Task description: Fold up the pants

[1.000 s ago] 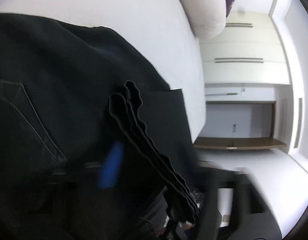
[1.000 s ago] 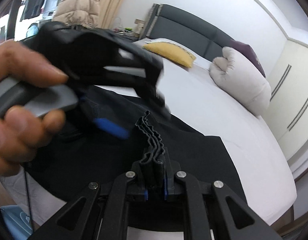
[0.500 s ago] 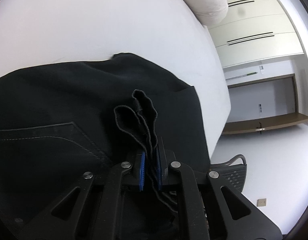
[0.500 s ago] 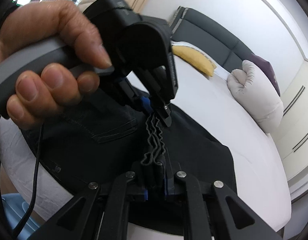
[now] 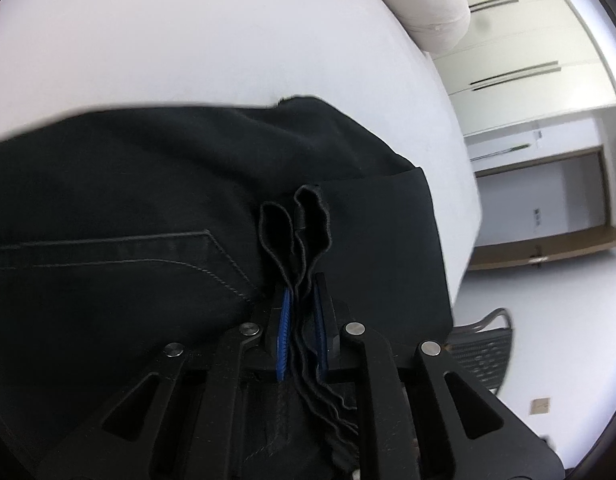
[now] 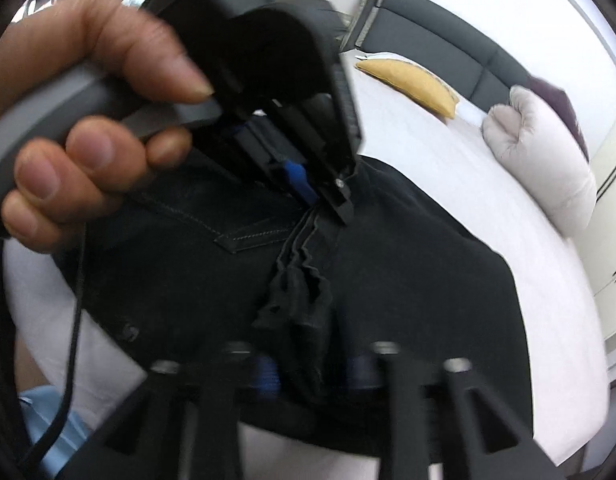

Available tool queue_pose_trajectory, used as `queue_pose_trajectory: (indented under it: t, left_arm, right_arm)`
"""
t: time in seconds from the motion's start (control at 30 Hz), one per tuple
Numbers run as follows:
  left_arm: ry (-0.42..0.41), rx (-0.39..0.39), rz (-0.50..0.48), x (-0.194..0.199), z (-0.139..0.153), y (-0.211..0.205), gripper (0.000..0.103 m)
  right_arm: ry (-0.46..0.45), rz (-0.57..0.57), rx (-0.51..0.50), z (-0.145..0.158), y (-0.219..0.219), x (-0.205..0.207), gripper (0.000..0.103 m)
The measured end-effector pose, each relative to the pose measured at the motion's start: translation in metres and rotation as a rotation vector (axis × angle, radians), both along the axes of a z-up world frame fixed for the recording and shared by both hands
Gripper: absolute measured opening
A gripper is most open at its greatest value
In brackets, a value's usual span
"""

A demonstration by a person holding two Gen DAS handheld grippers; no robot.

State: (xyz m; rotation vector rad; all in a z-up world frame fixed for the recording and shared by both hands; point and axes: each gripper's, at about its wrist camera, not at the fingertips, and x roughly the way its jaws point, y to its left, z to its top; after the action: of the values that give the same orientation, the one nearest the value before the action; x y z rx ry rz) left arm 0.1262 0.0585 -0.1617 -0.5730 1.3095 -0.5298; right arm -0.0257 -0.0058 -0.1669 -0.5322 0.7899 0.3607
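Black pants [image 5: 128, 200] lie on a white bed [image 5: 188, 40], back pocket up; they also show in the right wrist view [image 6: 408, 260]. My left gripper [image 5: 302, 308] is shut on a bunched stack of the pants' edges [image 5: 296, 224], held above the cloth. It appears in the right wrist view [image 6: 328, 196] in a hand, pinching the far end of the same bunch. My right gripper [image 6: 312, 372] is blurred; its blue pads stand apart on either side of the near end of the bunch [image 6: 296, 304].
A grey-beige pillow [image 6: 540, 152], a purple one behind it and a yellow cushion [image 6: 412, 84] lie at the dark headboard [image 6: 448, 36]. White wardrobes [image 5: 520, 76] stand past the bed's edge. A dark mesh basket [image 5: 484, 344] sits on the floor.
My left gripper came in and shut on the far end of the bunched edges. My right gripper's pads have since spread apart around the near end, and its view blurred.
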Motion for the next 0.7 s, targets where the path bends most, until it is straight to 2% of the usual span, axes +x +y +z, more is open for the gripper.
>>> queue_pose_trajectory:
  t: [0.03, 0.1, 0.2, 0.23, 0.27, 0.3, 0.33, 0.37, 0.43, 0.53, 0.6, 0.67, 0.7]
  left_arm:
    - [-0.013, 0.027, 0.003, -0.001, 0.005, 0.002, 0.010]
    - [-0.050, 0.099, 0.024, -0.002, 0.017, 0.004, 0.010]
    - [-0.101, 0.148, 0.063, -0.010, 0.036, 0.013, 0.010]
    - [-0.127, 0.150, 0.061, -0.014, 0.043, 0.010, 0.010]
    - [-0.159, 0.152, 0.053, -0.018, 0.051, 0.003, 0.010]
    - [-0.185, 0.157, 0.036, -0.023, 0.058, -0.007, 0.010]
    - [-0.205, 0.164, 0.015, -0.026, 0.062, -0.021, 0.010]
    - [-0.223, 0.177, -0.016, -0.032, 0.062, -0.037, 0.010]
    - [-0.227, 0.196, -0.053, -0.036, 0.058, -0.059, 0.010]
    - [-0.163, 0.228, -0.086, -0.041, 0.031, -0.080, 0.010]
    - [-0.163, 0.240, -0.094, -0.045, 0.015, -0.088, 0.010]
    - [-0.185, 0.219, -0.087, -0.049, 0.014, -0.084, 0.010]
    - [-0.176, 0.206, -0.082, -0.049, 0.013, -0.082, 0.010]
  right_arm:
    - [0.013, 0.003, 0.038, 0.006, -0.005, -0.002, 0.076]
    - [0.064, 0.021, 0.137, 0.020, -0.023, -0.001, 0.079]
    - [0.167, 0.027, 0.282, 0.037, -0.052, -0.004, 0.076]
    - [0.214, 0.018, 0.360, 0.044, -0.069, 0.002, 0.067]
    - [0.272, -0.005, 0.466, 0.050, -0.093, 0.012, 0.052]
    - [0.320, -0.033, 0.555, 0.054, -0.116, 0.023, 0.045]
    - [0.359, -0.071, 0.646, 0.055, -0.139, 0.033, 0.031]
    - [0.379, -0.113, 0.734, 0.057, -0.169, 0.049, 0.022]
    - [0.446, -0.146, 0.886, 0.053, -0.213, 0.083, 0.015]
    - [0.586, -0.154, 1.019, 0.033, -0.247, 0.135, 0.014]
    - [0.642, -0.194, 1.063, 0.015, -0.259, 0.166, 0.014]
    - [0.725, -0.208, 1.116, -0.006, -0.264, 0.193, 0.014]
    - [0.728, -0.231, 1.103, -0.012, -0.266, 0.205, 0.014]
